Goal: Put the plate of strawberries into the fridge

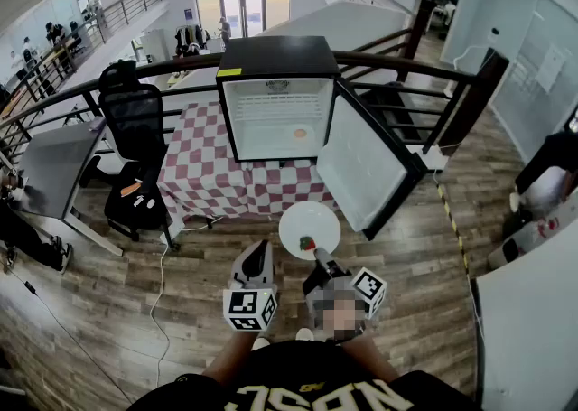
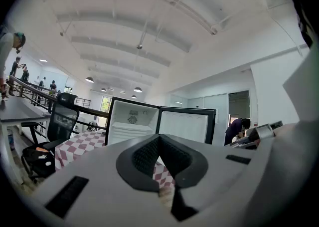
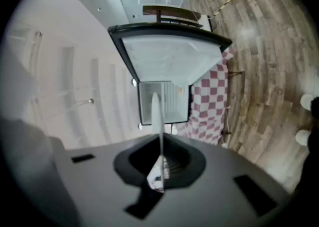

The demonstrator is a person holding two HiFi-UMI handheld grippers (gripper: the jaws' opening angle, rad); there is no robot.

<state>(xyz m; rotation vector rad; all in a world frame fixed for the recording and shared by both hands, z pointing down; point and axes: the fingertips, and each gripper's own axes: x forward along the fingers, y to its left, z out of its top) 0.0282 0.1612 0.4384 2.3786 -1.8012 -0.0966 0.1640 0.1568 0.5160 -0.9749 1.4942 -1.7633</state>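
Here right gripper [image 1: 316,257] pinches plate [image 1: 312,219] rim; fridge door [image 1: 361,170] open.

A black office chair [image 1: 135,125] stands beside the checkered table [image 1: 200,170].
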